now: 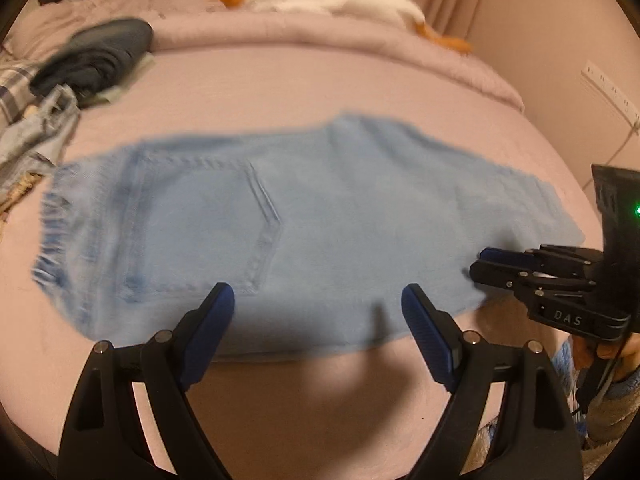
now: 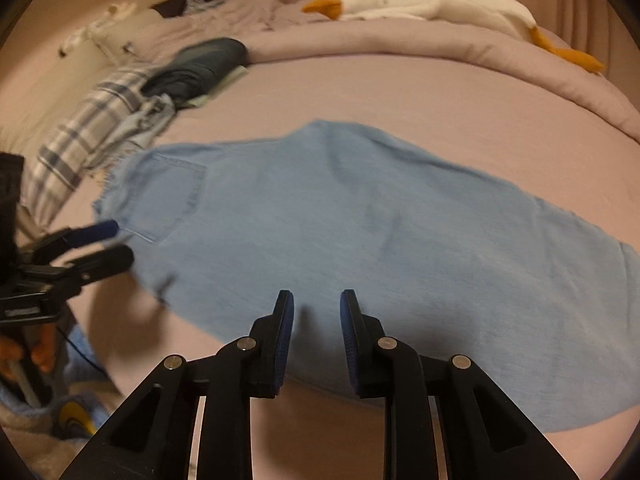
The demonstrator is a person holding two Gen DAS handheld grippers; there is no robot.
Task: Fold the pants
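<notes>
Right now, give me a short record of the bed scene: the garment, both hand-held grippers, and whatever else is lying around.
surface: pink bed sheet
garment: light blue denim pants, spread flat, back pocket up
left hand-held gripper: open wide, above the near edge of the denim, holding nothing
right hand-held gripper: partly open, above the near edge, holding nothing
far side: white plush goose on the duvet
left side: dark folded clothes, plaid fabric

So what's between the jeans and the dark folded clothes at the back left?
Only bare pink sheet separates the jeans from the dark folded clothes, clearest in the right wrist view.
</notes>
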